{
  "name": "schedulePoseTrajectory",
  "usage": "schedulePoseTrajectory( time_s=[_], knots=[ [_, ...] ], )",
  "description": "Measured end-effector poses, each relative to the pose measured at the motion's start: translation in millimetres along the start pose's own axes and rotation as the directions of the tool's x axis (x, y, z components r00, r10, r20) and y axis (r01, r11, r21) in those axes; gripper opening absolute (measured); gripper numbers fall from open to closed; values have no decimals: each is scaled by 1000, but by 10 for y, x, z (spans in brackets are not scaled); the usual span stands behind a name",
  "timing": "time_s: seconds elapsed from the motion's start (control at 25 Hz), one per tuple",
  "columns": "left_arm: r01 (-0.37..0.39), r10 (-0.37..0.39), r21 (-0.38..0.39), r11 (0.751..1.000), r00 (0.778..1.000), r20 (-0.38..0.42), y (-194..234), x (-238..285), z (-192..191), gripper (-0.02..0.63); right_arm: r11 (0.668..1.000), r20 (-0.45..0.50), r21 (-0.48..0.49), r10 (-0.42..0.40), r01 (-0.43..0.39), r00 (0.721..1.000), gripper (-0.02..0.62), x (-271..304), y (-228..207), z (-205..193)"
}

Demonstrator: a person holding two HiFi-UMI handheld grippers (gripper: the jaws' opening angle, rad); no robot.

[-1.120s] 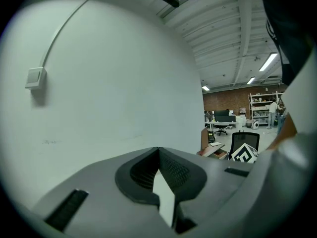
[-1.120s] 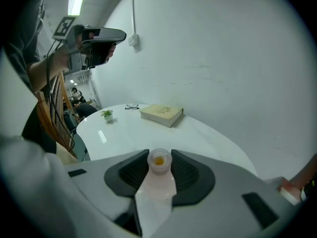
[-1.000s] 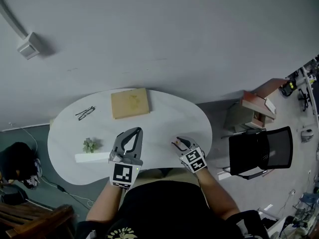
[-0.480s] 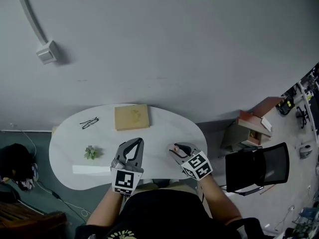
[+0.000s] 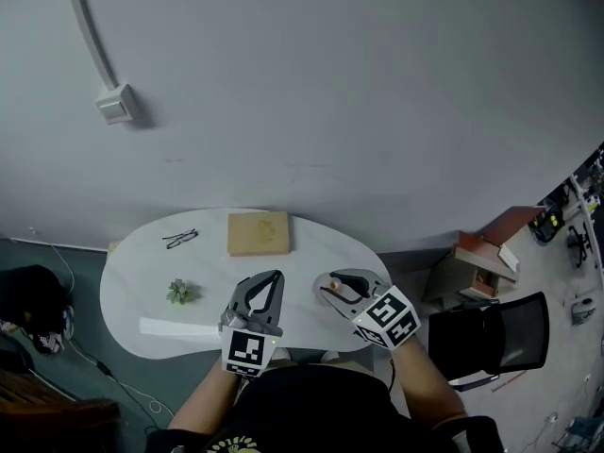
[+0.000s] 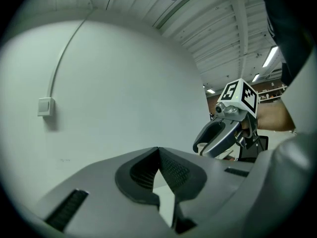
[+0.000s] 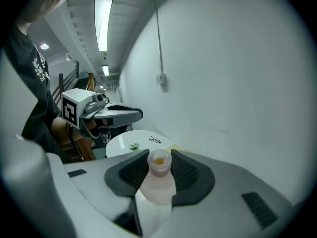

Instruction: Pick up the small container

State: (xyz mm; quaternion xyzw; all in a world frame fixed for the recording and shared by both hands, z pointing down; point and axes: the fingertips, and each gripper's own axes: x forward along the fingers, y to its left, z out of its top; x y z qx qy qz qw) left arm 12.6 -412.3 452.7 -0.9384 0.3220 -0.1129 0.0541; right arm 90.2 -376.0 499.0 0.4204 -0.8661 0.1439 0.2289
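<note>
The small container [image 7: 159, 176] is a translucent pinkish pot with something yellow inside. My right gripper [image 7: 158, 172] is shut on it, the dark pads pressing both its sides. In the head view that gripper [image 5: 332, 289] hangs above the right part of the white table [image 5: 132, 276], the container [image 5: 333, 285] just showing between its fingers. My left gripper [image 5: 268, 281] hovers beside it, over the table's front middle. In the left gripper view its jaws [image 6: 158, 152] meet at the tips with nothing between them, and the right gripper [image 6: 218, 139] shows beyond.
On the table lie a tan wooden board [image 5: 258, 233], a pair of glasses [image 5: 180, 239], a small green plant [image 5: 178, 293] and a white strip [image 5: 179, 327]. A black chair [image 5: 500, 333] and a wooden box [image 5: 486, 253] stand to the right. A grey wall rises behind.
Both grippers have risen off the table, the right one much further, with the container still in it. The table now looks further below.
</note>
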Motion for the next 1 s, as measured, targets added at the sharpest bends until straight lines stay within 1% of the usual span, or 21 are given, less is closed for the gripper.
schedulePoseTrajectory(
  time_s=[0.28,0.44,0.56,0.8,1.0],
  knots=[
    [-52,52,-12,999,998,19,48,-74,149,5,999,50,-47,20,-17,999,155,-175,40,334],
    [-92,95,-40,995,993,70,114,-99,247,5,998,49,-64,27,-24,998,154,-190,23,365],
    [-93,96,-41,995,992,77,115,-82,259,5,998,48,-60,32,-29,998,153,-181,8,341],
    [-89,90,-18,996,995,50,91,-21,251,5,997,53,-59,48,-45,997,155,-174,-20,324],
    [-96,98,-29,995,992,76,76,94,307,5,997,58,-64,51,-48,997,153,-169,-136,307]
  ],
)
